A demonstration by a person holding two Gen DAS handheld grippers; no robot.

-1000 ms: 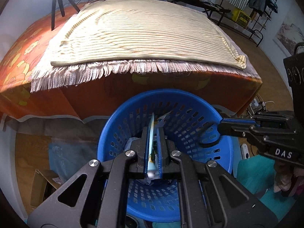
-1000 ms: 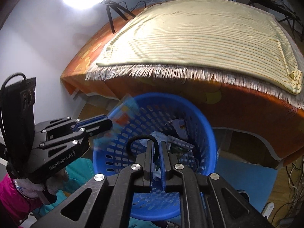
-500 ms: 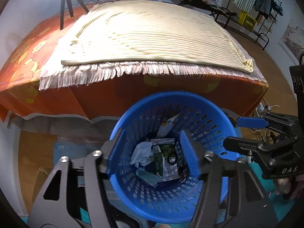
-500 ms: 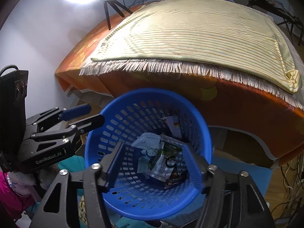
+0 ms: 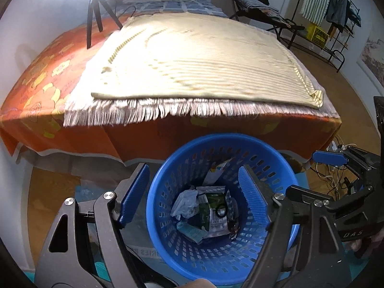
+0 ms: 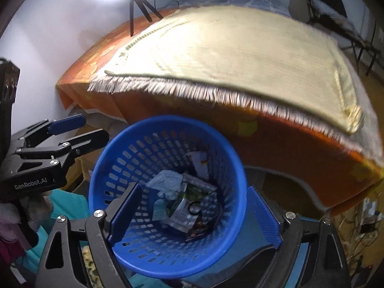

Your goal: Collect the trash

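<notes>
A blue perforated basket (image 5: 283, 165) stands on the floor at the foot of a bed; it also shows in the right wrist view (image 6: 165, 124). Inside lie trash pieces: a green and white wrapper (image 5: 213, 211), crumpled white paper (image 5: 184, 202), a small black ring (image 5: 221, 211) and a white carton (image 6: 200, 165). My left gripper (image 5: 194, 192) is open and empty above the basket. My right gripper (image 6: 194, 212) is open and empty above it too. Each gripper shows at the edge of the other's view.
The bed (image 5: 192, 55) has an orange sheet and a cream striped fringed blanket. A tripod (image 5: 93, 9) with a bright lamp stands at its far left. Cables and a power strip (image 5: 336, 148) lie on the floor at right. Teal cloth (image 6: 60, 206) lies beside the basket.
Both grippers were shut on trash a second ago, the left on a flat blue packet. Both have opened, and the items now lie in the basket. Both grippers have risen a little.
</notes>
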